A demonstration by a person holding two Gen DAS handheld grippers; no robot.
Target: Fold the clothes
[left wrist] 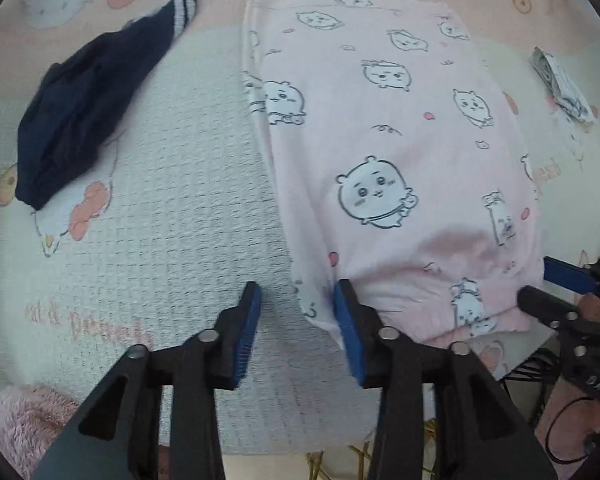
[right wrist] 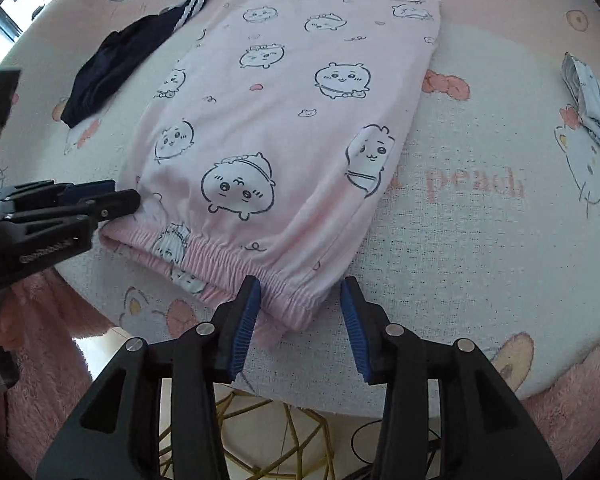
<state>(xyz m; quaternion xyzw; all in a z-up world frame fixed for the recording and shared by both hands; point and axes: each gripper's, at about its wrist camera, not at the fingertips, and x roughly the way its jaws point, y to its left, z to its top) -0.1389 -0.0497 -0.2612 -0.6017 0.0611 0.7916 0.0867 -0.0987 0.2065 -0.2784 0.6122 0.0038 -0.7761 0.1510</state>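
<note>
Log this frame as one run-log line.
stage: pre-grasp | pink pants: flat on blanket | left gripper: open at waistband's left corner | right gripper: open, straddling right corner | navy garment: unfolded, aside

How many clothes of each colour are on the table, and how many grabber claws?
Pink clothes: 1, the pink cartoon-print pants.
Dark blue clothes: 1, the navy garment.
White-and-grey clothes: 1, the small folded bundle.
Grabber claws: 2, the left gripper and the right gripper.
Total: 5 things, 3 of them clothes.
</note>
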